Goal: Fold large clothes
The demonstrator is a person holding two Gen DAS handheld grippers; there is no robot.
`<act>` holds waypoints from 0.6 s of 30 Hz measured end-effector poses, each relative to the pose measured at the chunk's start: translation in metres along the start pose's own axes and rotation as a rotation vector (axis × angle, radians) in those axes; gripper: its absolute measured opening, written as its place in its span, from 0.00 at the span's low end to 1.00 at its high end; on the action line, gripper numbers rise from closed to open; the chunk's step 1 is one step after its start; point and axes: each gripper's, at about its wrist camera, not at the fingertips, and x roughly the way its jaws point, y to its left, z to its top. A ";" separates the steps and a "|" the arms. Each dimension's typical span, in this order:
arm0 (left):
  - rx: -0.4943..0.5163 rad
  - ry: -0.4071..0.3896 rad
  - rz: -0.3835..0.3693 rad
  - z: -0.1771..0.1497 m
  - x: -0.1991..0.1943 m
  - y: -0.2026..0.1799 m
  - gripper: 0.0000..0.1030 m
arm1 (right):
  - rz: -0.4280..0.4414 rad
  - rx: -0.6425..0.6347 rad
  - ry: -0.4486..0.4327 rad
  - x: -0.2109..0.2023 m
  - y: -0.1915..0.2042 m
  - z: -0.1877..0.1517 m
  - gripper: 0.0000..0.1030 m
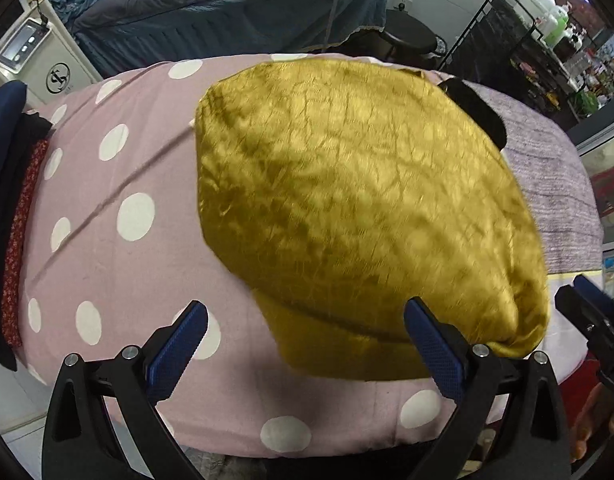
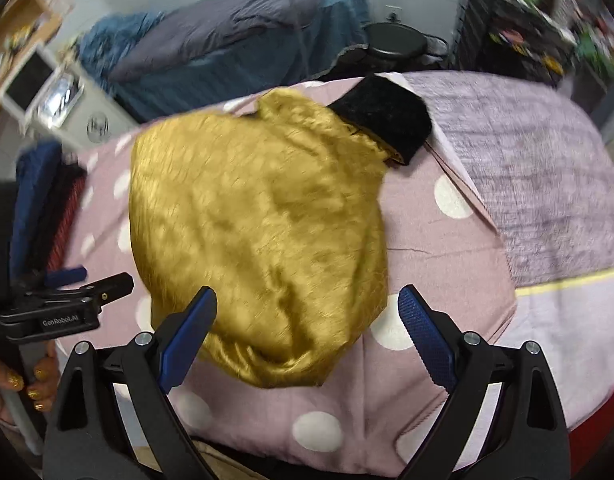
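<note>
Pink polka-dot bedding (image 1: 107,248) carries a folded mustard garment (image 1: 347,208), both claws released above its near edge.
Left claw (image 1: 307,344) and right claw (image 2: 307,332) hold nothing; the crinkled satin looks light, limp, slippery, so pinch the near doubled hem corners.

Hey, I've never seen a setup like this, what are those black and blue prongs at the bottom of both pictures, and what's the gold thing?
The prongs are two hand-held grippers, each carrying its own wide-angle camera looking along its fingers. One picture comes from the left gripper, the other from the right gripper. Both stand open and hold nothing. A person's hand grips the left tool's handle. The gold thing is a shiny garment with a black trim, lying bunched on a pink polka-dot sheet. Folded dark clothes are stacked at the sheet's left edge.
</note>
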 end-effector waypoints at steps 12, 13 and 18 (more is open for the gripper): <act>0.027 0.057 -0.109 0.060 0.079 -0.029 0.31 | 0.044 0.149 0.034 0.008 -0.050 0.004 0.88; 0.013 0.039 -0.116 0.058 0.074 -0.022 0.22 | 0.038 0.150 0.038 0.008 -0.049 0.002 0.88; -0.138 -0.119 -0.004 0.030 0.022 0.057 0.08 | 0.040 0.133 0.052 0.016 -0.047 0.002 0.88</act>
